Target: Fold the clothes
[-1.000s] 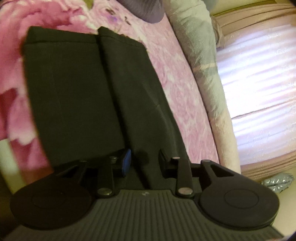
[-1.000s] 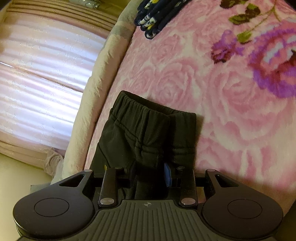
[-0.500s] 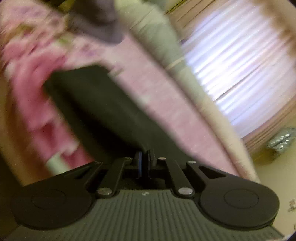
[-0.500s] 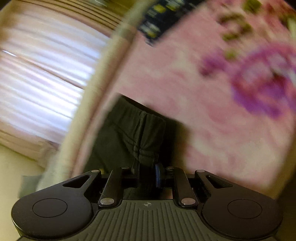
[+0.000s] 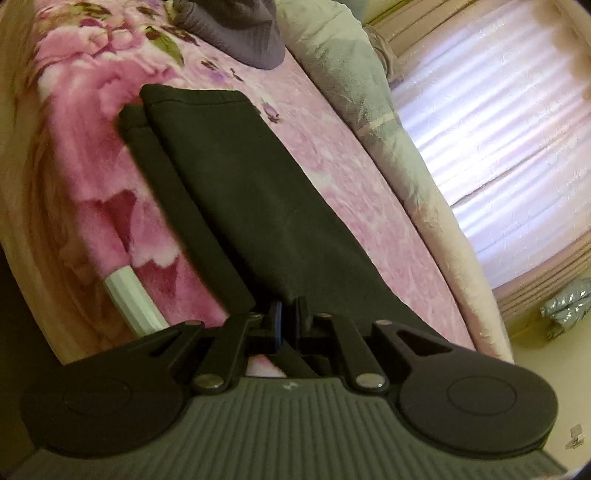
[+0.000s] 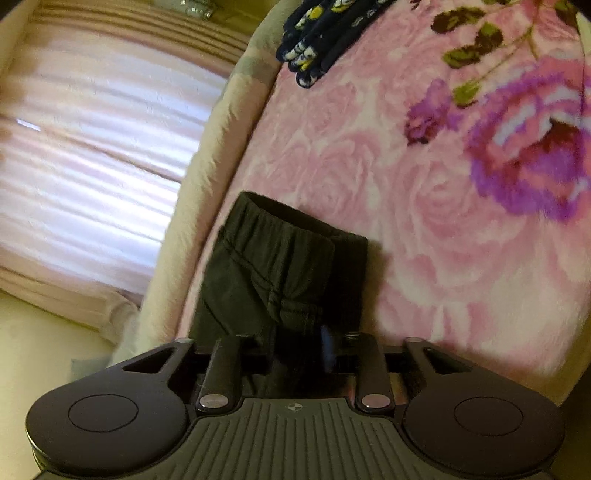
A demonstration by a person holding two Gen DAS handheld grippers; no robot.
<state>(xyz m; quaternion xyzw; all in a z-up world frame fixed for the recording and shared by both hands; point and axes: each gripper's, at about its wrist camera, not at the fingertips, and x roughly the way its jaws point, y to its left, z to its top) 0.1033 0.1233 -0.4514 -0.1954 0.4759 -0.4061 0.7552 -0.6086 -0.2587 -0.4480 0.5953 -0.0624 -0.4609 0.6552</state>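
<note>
Black trousers lie lengthwise on a pink rose-patterned blanket, one leg folded over the other with the hems at the far end. My left gripper is shut on the near edge of the upper leg, and a strip of black fabric runs back between its fingers. In the right wrist view the gathered elastic waistband of the trousers lies bunched on the blanket. My right gripper stands over it with its jaws opening; a fold of the waistband sits between the fingers, and the blue pad shows bare.
A grey garment lies at the far end of the bed, and a dark flower-printed garment lies at the other end. A pale quilted bed edge runs beside bright curtains. A crumpled silver thing lies on the floor.
My left gripper went from open to shut on the trouser leg and swung sideways, drawing one leg over the other. The right gripper narrowed on the waistband, then widened again.
</note>
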